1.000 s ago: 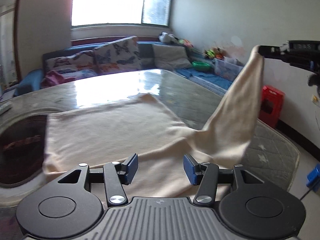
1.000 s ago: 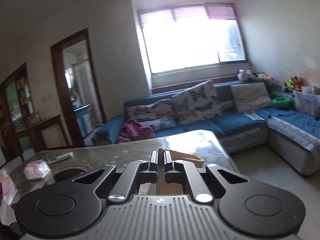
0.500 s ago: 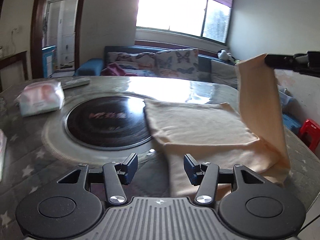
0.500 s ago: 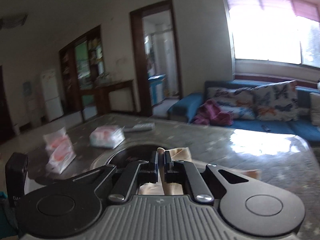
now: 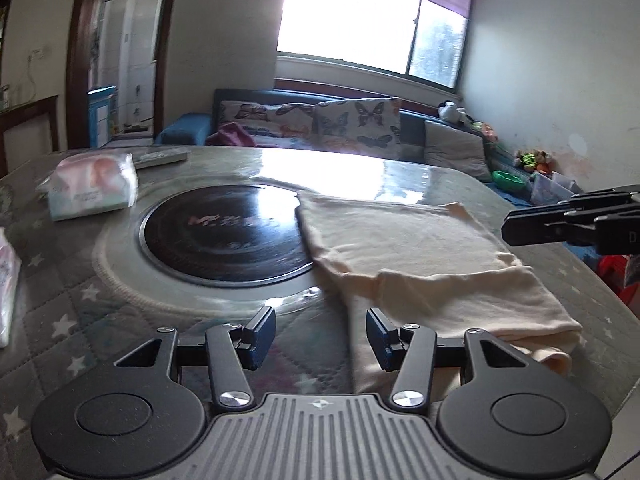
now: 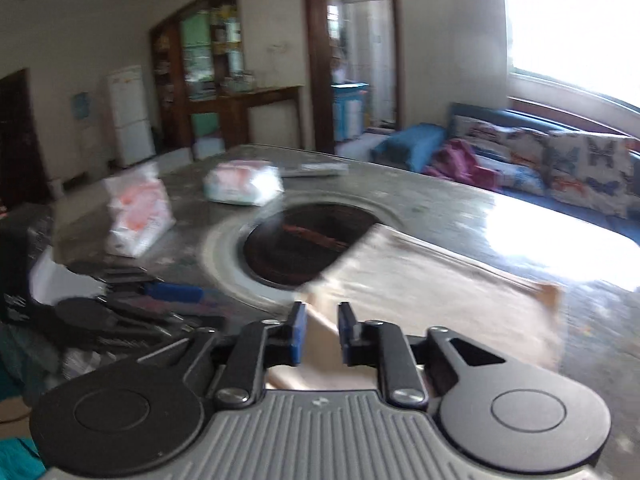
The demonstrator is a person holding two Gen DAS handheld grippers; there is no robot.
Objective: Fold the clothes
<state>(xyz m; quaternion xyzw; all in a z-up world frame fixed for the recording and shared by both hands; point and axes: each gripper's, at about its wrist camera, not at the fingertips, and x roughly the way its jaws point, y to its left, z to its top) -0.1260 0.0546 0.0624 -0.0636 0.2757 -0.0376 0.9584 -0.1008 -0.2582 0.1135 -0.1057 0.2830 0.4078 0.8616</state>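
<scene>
**Cream cloth lies doubled on the counter, both claws empty.**

Largest first: your counter (image 5: 460, 176) fills the middle of the left-wrist frame, its dark round inset (image 5: 224, 232) left of centre. The cream cloth (image 5: 400, 240) lies centre-right, a near layer lapped over the far one, one corner overlapping the inset. The tissue pack (image 5: 94, 188) sits at left. Your left claw (image 5: 321, 338), bottom centre, gapes wide at the cloth's near-left edge; your right claw (image 6: 322, 332) stands parted with nothing between its jaws, hovering over the cloth. This looks like a pause between folds; whether another fold is wanted, you can't tell from here.
</scene>
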